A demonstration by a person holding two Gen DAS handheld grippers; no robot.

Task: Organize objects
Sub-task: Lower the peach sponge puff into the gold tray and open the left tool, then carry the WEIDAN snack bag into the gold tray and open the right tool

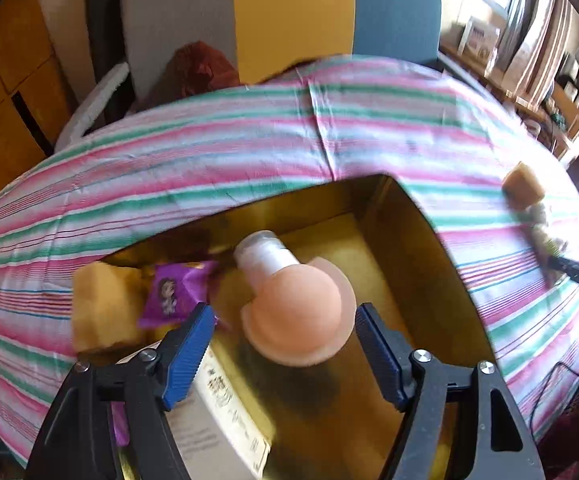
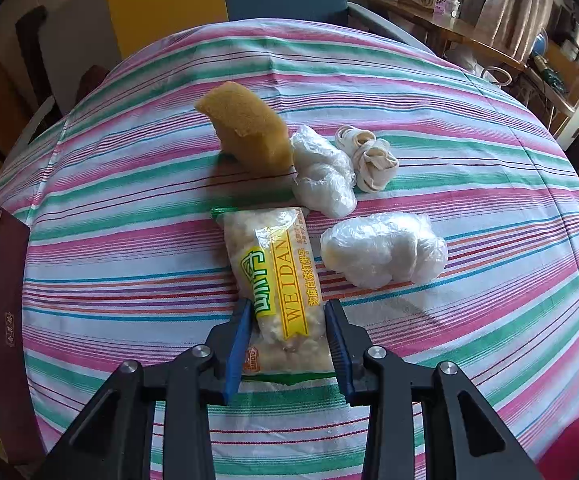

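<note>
In the left wrist view a gold-lined box (image 1: 401, 240) stands on the striped tablecloth. In it lies a small bottle with a wide peach cap (image 1: 289, 304), beside a purple sachet (image 1: 173, 292) and a yellow sponge piece (image 1: 105, 308). My left gripper (image 1: 284, 312) hangs over the box, open, with the peach cap between its blue pads and a clear gap on the left side. In the right wrist view my right gripper (image 2: 288, 304) is shut on the near end of a clear snack packet with a yellow label (image 2: 277, 276), which lies on the cloth.
Beyond the packet lie a brown sponge (image 2: 249, 128), two plastic-wrapped bundles (image 2: 321, 172) (image 2: 381, 248) and a knot of pale bands (image 2: 365, 156). The box's dark red outer wall (image 2: 5, 320) is at the left edge. A printed card (image 1: 217, 412) lies in the box. Chairs stand behind the table.
</note>
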